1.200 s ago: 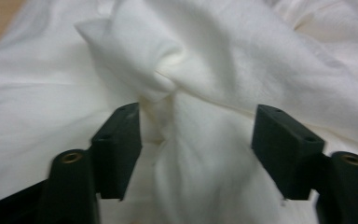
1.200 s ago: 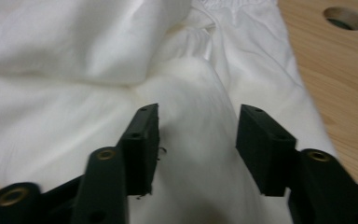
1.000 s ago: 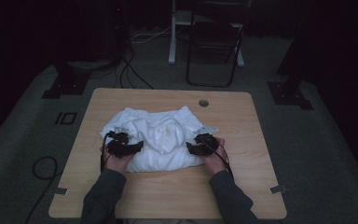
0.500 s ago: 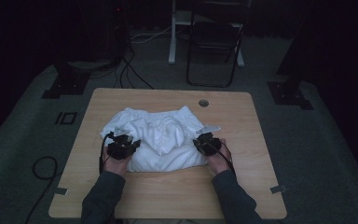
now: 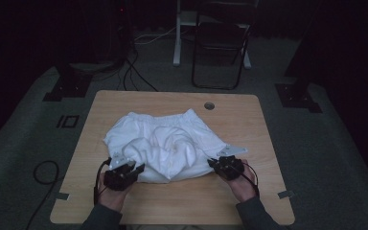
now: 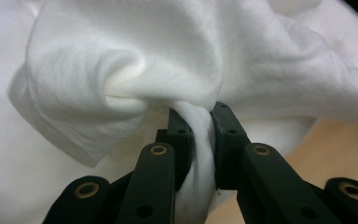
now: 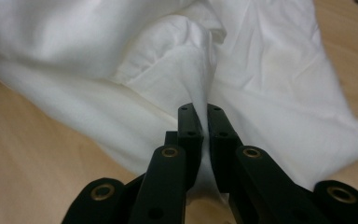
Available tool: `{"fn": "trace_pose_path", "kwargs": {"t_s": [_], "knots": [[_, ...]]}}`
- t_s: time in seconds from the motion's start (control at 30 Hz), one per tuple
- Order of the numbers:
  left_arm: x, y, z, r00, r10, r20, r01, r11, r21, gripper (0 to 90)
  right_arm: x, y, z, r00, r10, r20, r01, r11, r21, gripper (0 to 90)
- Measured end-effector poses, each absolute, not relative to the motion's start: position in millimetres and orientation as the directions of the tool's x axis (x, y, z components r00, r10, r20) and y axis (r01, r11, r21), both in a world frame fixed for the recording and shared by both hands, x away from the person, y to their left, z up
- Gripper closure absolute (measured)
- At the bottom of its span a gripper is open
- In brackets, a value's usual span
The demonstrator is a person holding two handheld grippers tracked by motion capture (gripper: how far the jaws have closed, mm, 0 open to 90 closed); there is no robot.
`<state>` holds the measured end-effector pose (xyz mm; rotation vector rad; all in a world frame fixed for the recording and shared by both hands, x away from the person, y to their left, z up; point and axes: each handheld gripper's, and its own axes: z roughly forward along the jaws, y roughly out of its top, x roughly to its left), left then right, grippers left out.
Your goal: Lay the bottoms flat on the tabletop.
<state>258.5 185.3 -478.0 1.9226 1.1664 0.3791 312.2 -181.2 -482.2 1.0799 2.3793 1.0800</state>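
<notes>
A crumpled white garment (image 5: 165, 143) lies in the middle of the wooden table (image 5: 124, 103), its gathered waistband toward the far side. My left gripper (image 5: 137, 167) sits at the garment's near left edge, shut on a thick fold of the white garment (image 6: 121, 70) that bulges between the jaws. My right gripper (image 5: 211, 163) sits at the near right edge, shut on a thinner pinch of the white garment (image 7: 177, 60). Both hands rest near the table's front edge.
A round cable hole (image 5: 209, 105) sits near the table's far edge. Beyond the table stand a black folding chair (image 5: 220, 43) and a white post (image 5: 177, 33). Black stand feet (image 5: 64, 86) and cables (image 5: 43, 172) lie on the grey floor.
Both grippers have pulled back toward the table's front edge, drawing the garment's near edge with them and stretching it toward me.
</notes>
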Motion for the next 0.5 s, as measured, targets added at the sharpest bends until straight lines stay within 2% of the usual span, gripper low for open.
{"fn": "trace_pose_path", "kwargs": {"t_s": [0.07,0.23,0.5], "knots": [[247.9,185.5,-490.4,0.520,0.833,-0.190,0.618,-0.214,0.757,79.8,302.9,-183.3,-485.6,-0.672,0.740,0.024,0.512,0.441,0.737,86.6],[236.0,182.1,-519.4,0.514,0.833,-0.206,0.676,-0.245,0.695,78.1,278.0,-184.9,-498.5,-0.689,0.725,0.010,0.525,0.489,0.696,86.8],[251.3,171.6,-535.7,0.534,0.834,-0.139,0.659,-0.308,0.687,77.1,269.2,-185.2,-525.2,-0.677,0.736,0.005,0.564,0.514,0.646,86.9]]}}
